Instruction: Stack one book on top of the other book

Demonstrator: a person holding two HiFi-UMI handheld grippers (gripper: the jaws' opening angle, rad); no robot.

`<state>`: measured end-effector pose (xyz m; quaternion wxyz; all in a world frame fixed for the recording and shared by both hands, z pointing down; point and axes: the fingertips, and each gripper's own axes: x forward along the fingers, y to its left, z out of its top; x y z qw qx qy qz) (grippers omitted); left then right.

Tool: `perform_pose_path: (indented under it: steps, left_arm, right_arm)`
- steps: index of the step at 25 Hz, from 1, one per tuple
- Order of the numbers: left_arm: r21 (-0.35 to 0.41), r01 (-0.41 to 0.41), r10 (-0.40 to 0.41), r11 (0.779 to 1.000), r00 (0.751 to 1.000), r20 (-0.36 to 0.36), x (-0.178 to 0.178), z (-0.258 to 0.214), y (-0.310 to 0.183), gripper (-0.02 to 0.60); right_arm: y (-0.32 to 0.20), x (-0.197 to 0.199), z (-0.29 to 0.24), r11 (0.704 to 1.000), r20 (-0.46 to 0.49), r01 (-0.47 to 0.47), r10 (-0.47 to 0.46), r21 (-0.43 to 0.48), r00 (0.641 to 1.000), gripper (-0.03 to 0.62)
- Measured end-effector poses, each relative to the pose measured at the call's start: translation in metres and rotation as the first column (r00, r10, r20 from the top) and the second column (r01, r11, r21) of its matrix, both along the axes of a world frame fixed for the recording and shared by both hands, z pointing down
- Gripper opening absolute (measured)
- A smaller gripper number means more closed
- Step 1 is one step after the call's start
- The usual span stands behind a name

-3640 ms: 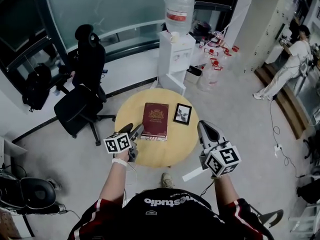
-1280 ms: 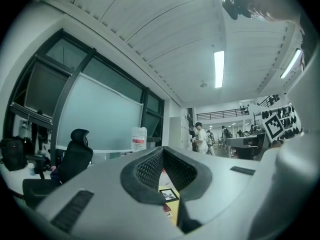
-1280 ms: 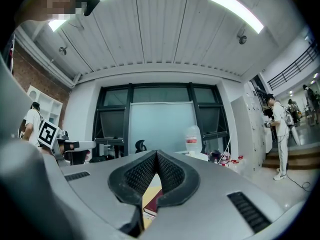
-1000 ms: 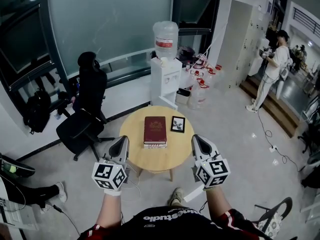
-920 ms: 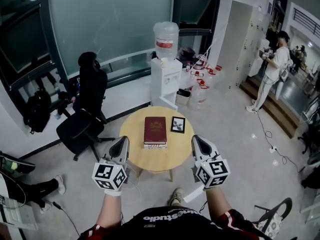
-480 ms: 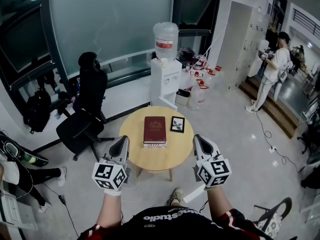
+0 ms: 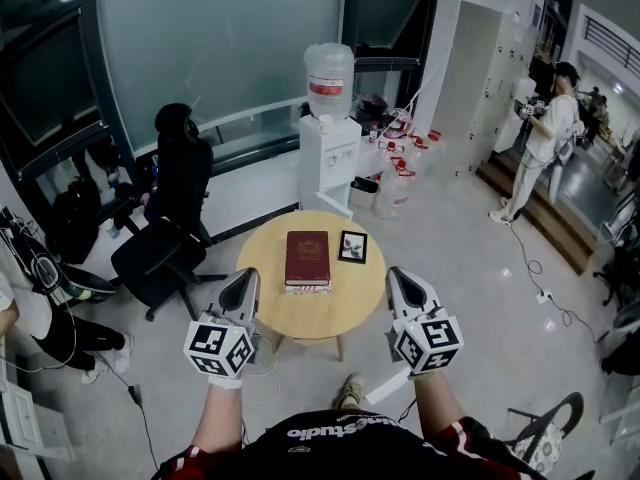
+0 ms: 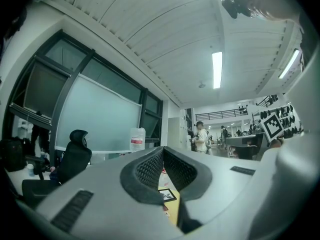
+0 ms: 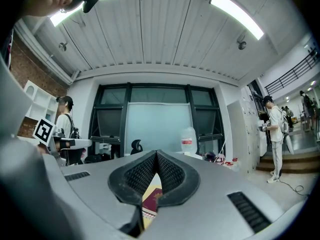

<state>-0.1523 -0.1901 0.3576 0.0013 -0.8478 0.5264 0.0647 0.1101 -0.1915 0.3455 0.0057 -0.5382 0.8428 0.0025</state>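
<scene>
A dark red book [image 7: 308, 257] lies flat in the middle of the round wooden table [image 7: 300, 313]. Pale page edges in layers show under its near end [image 7: 306, 288], as of a second book beneath it. Both grippers hang well back from the table, apart from the book. My left gripper [image 7: 243, 286] is shut with nothing in it, its tips meeting in the left gripper view [image 8: 162, 149]. My right gripper [image 7: 402, 283] is shut and empty too [image 9: 157, 153]; a strip of the red book [image 9: 153, 198] shows below its tips.
A small black-framed picture [image 7: 352, 246] lies on the table right of the book. Behind the table stands a water dispenser [image 7: 329, 158], and a black office chair [image 7: 165, 228] is to its left. One person [image 7: 545, 138] stands far right; another [image 7: 35, 313] is at the left edge.
Since the oldest frame both grippers have drawn back from the table and the view has pulled away. In the last second they kept still; a person came in at the left edge.
</scene>
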Motion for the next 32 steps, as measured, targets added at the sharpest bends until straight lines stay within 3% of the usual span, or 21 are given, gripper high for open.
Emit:
perform_pose_path:
  steps: [32]
  left_arm:
    - [-0.025,-0.016,0.016,1.0,1.0,-0.013,-0.005,0.01,-0.005,0.017]
  right_arm:
    - [0.0,-0.008,0.006,1.0,-0.022,0.001,-0.001,-0.01,1.0,0.025]
